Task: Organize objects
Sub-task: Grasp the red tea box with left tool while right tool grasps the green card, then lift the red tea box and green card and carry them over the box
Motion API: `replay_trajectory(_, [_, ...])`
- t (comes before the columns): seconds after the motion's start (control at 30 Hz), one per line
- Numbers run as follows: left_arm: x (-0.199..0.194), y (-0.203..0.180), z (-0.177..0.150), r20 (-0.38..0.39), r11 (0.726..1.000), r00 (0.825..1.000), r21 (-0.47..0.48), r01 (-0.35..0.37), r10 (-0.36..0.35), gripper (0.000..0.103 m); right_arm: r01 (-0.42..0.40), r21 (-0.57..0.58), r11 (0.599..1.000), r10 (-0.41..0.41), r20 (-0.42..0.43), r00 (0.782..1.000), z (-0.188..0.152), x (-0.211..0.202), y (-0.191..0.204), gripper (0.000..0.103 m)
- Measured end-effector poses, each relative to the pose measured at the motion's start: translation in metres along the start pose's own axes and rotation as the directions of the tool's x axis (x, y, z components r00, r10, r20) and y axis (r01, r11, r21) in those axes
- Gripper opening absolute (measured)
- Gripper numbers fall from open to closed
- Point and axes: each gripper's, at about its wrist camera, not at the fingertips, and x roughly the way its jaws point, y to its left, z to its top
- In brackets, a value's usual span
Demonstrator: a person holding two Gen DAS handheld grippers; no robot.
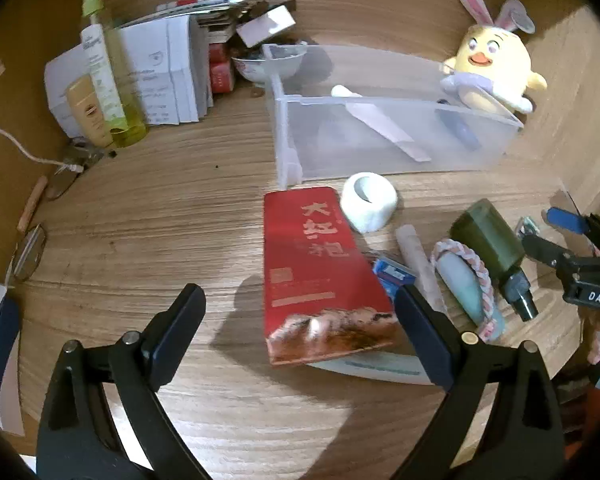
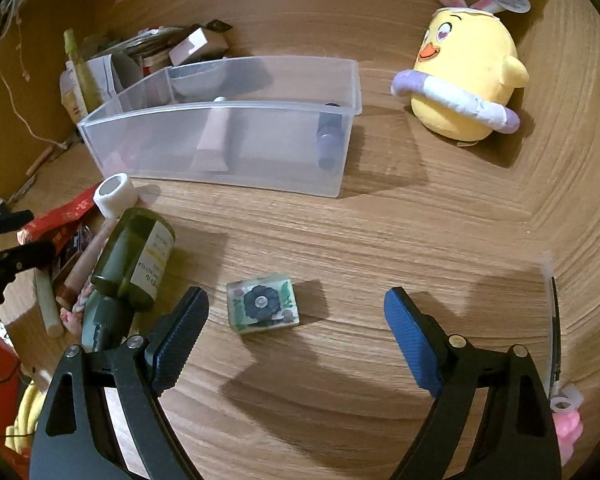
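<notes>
The small clear resin block with a dark flower inside lies on the wood-grain bench, between the wide, empty jaws of the right gripper. Being glossy and hard-edged, it could be squeezed out sideways by an off-centre closure. The flat red cardboard box is framed by the left gripper, also wide and empty.

1 clear bin, 1 plush chick, 1 red box, 1 tape roll, 1 green bottle
</notes>
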Motion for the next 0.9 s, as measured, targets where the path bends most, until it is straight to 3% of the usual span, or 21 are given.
replay_trajectory(0.07, [0.000, 0.004, 0.000, 0.006, 1.000, 1.000, -0.016, 0.006, -0.006, 0.094, -0.006, 0.007, 1.000, 0.006, -0.003, 1.000, 0.000, 0.001, -0.001, 0.077])
replay_trajectory(0.23, [0.001, 0.005, -0.002, 0.000, 0.999, 0.999, -0.017, 0.043, -0.043, 0.074, -0.023, 0.033, 0.999, 0.023, -0.010, 1.000, 0.001, 0.004, -0.003, 0.054])
replay_trajectory(0.3, [0.003, 0.001, -0.004, -0.009, 0.999, 0.999, -0.002, 0.040, -0.040, 0.057, -0.021, 0.037, 0.999, 0.022, -0.006, 1.000, 0.000, 0.004, -0.002, 0.045])
replay_trajectory(0.4, [0.003, 0.002, -0.006, -0.002, 0.999, 0.999, -0.008, 0.042, -0.042, 0.057, -0.023, 0.039, 0.999, 0.023, -0.004, 1.000, 0.000, 0.003, -0.002, 0.032])
replay_trajectory(0.9, [-0.053, 0.014, -0.008, 0.134, 0.996, 0.990, -0.076, 0.046, -0.036, 0.057, -0.010, 0.045, 0.999, 0.006, 0.078, 0.997, 0.008, -0.023, 0.002, 0.031])
